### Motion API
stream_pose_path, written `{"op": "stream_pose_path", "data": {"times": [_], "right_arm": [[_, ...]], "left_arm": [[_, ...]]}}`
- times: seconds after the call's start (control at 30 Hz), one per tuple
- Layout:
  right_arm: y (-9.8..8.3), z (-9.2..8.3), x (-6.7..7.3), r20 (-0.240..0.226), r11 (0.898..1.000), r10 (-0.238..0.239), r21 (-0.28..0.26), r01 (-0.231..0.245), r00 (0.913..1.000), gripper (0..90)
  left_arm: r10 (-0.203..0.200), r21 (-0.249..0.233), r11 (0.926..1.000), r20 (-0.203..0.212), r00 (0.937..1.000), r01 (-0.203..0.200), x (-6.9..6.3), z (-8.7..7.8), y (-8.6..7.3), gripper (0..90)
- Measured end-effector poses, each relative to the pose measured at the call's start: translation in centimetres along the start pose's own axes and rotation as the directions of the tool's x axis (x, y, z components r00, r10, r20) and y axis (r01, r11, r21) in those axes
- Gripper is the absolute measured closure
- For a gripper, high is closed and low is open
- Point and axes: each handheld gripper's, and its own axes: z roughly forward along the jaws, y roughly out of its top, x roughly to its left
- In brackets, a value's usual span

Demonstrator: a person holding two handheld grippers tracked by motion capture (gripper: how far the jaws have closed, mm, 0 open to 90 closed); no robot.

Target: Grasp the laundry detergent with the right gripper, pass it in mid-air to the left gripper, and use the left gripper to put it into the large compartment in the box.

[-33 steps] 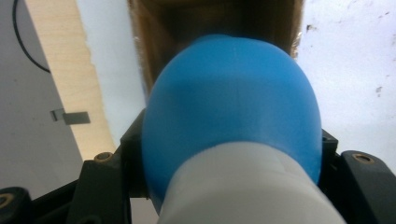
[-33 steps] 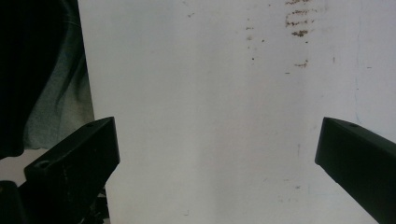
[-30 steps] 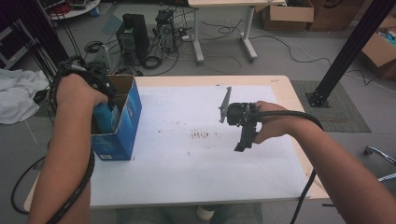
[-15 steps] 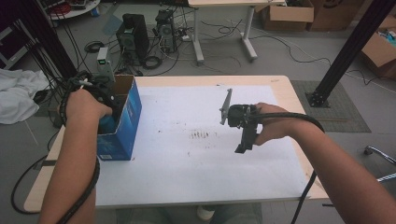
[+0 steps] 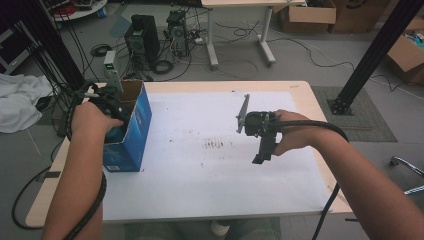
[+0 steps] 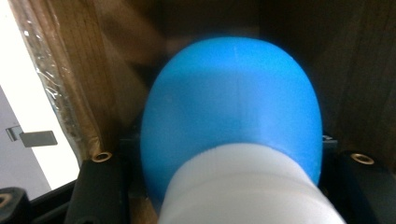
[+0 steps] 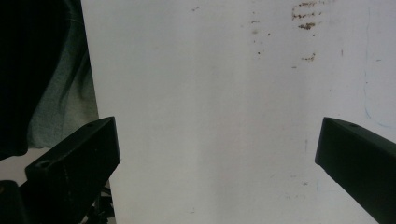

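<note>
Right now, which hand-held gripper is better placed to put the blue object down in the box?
Left hand-held gripper: it holds the blue object inside the box. The right is open over the table.

Left claw (image 5: pixel 107 117) buried in blue box (image 5: pixel 131 131), tips hidden. Blue-white object (image 6: pixel 233 135) blurred, cut off at bottom edge. Right claw (image 7: pixel 217 158) tips cropped.

A box (image 5: pixel 127 132) stands on the tabletop's (image 5: pixel 210 192) left side, with the left gripper (image 5: pixel 107 107) reaching into its open top (a rounded object (image 6: pixel 231 112) sits between its jaws). The right gripper (image 5: pixel 261 150) hovers right of centre.
</note>
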Motion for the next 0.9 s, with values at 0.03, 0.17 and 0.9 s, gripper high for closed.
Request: {"op": "stream_pose_path", "data": {"times": [0.03,0.17,0.9], "right_arm": [[0.0,0.0,0.0,0.000,1.000,0.000,-0.001,0.000,1.0000,0.0],[0.1,0.1,0.0,-0.002,1.000,-0.005,-0.003,0.005,1.0000,0.0],[-0.1,0.4,0.0,-0.006,1.000,-0.011,-0.017,0.011,0.9999,0.0]], "left_arm": [[0.000,0.000,1.0000,0.002,1.0000,0.000,0.0,0.0,0.0,38.2],[0.003,-0.003,1.0000,-0.001,1.0000,-0.003,0.0,0.0,0.0,38.2],[0.031,-0.030,0.9991,-0.003,0.9995,-0.031,-0.5,-1.5,-0.2,28.2]]}}
